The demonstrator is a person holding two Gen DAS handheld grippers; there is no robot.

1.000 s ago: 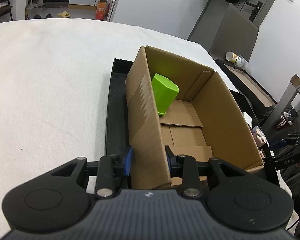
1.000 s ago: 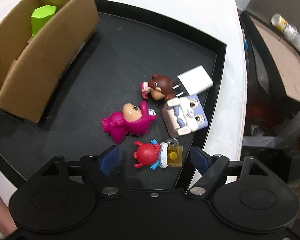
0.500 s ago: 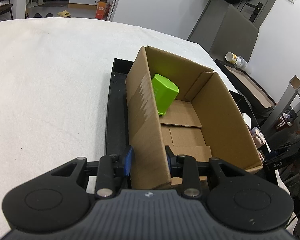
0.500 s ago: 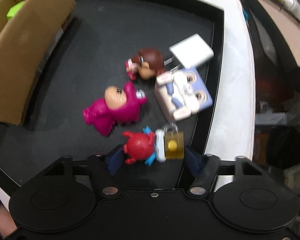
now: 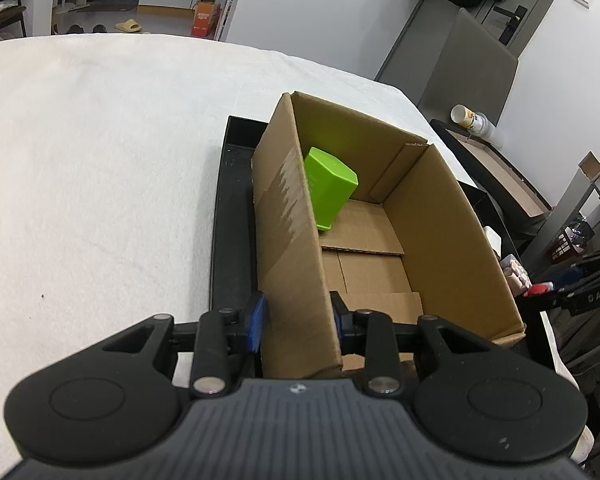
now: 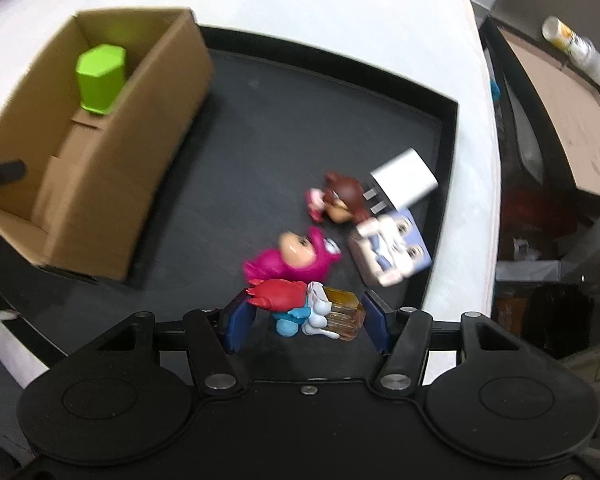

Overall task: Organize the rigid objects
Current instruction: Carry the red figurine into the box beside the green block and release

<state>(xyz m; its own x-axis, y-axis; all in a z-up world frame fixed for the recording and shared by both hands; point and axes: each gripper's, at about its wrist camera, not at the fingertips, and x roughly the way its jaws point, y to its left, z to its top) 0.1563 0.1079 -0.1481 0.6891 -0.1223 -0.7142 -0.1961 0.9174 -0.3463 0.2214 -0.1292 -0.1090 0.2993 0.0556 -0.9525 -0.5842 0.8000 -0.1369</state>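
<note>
Your right gripper (image 6: 305, 316) is closing on the red and blue figurine (image 6: 290, 302) with its yellowish clear block, pads at both ends, though the blur makes it hard to say if both pads really bite. It looks like light hard plastic, lumpy and a bit slick, so squeeze across the body, not the thin bits. The pink figurine (image 6: 292, 256) sits just behind it, touching or nearly, so it may snag. The brown-haired doll (image 6: 342, 200), white charger (image 6: 404, 178) and pale blue toy (image 6: 392, 252) crowd the black tray (image 6: 450, 160) rim. Your left gripper (image 5: 298, 316) is clamped on the cardboard box (image 5: 452, 232) wall; the green block (image 5: 328, 190) leans inside.
</note>
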